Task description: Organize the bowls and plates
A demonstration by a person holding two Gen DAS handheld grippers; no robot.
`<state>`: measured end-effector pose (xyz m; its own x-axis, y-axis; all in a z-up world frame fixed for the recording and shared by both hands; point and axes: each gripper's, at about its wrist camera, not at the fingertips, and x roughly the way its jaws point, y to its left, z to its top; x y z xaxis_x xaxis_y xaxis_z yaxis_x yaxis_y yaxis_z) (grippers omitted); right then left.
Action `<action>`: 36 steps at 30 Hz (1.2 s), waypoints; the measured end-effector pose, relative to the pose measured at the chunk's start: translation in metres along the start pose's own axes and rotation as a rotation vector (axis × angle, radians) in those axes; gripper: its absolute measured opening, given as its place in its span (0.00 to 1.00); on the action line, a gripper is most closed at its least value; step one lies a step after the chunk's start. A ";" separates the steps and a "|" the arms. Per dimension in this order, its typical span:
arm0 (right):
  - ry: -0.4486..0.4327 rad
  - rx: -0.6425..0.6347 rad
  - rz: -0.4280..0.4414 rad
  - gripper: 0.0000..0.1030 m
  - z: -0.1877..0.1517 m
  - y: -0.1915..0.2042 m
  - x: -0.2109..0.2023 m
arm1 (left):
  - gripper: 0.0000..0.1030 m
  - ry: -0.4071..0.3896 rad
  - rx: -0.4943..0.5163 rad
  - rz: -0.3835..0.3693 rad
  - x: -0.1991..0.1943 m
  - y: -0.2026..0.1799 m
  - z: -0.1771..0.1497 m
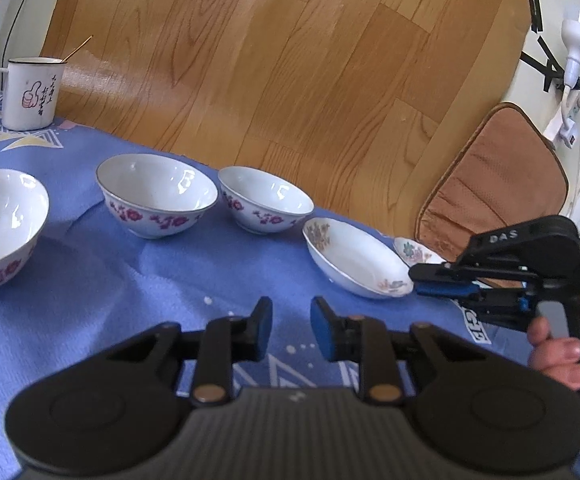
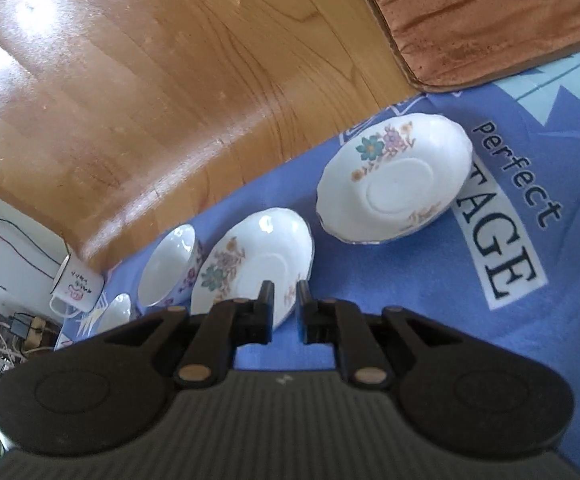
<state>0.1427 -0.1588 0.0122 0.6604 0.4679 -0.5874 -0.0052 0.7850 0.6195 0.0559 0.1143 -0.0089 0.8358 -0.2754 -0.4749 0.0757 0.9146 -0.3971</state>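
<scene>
Just right gripper (image 2: 283, 300) over plate (image 2: 250, 268)

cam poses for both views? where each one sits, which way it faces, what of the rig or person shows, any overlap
Left wrist: on the left gripper, low over the blue cloth, facing three bowls, mug and floor; the right gripper and hand show at right.
Right wrist: on the right gripper, looking steeply down at the near plate and far plate; only its own fingers show.
Shared: near plate, far plate, mug, cushion.
</scene>
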 end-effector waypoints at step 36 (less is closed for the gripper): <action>0.074 -0.144 0.081 0.11 -0.072 -0.036 -0.094 | 0.16 0.311 0.107 -0.133 0.016 -0.065 -0.013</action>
<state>0.0266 -0.2014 0.0078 0.5964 0.5563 -0.5787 -0.1673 0.7913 0.5881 0.0574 0.0461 -0.0010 0.6104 -0.4563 -0.6475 0.2430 0.8859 -0.3952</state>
